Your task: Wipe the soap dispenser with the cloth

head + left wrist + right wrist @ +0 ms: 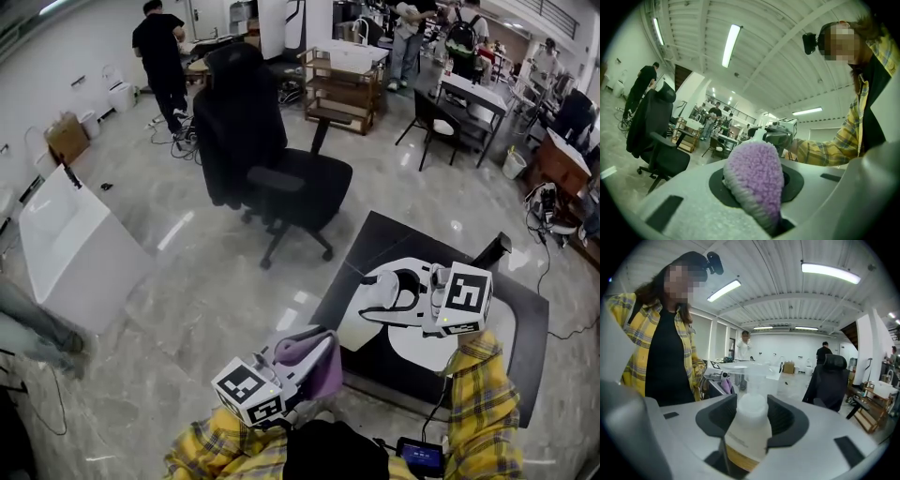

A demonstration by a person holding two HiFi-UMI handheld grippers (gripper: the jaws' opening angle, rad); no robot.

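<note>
A fluffy purple cloth (pixel 757 180) sticks up between the jaws of my left gripper (pixel 757 187), which is shut on it; in the head view the cloth (pixel 317 361) shows at the bottom centre. My right gripper (pixel 750 406) is shut on the white soap dispenser (pixel 746 430), gripping its body just under the clear pump head (pixel 757 373), and holds it off the table. In the head view the right gripper (pixel 394 292) hangs over the black table, right of and beyond the left gripper (pixel 309 361). The two grippers face each other and stay apart.
A low black table (pixel 511 337) with a white patch lies under the right gripper. A black office chair (pixel 272 164) stands ahead, a white tub-like unit (pixel 80 248) at the left. Wooden shelves (pixel 342 84), desks and several people fill the far room.
</note>
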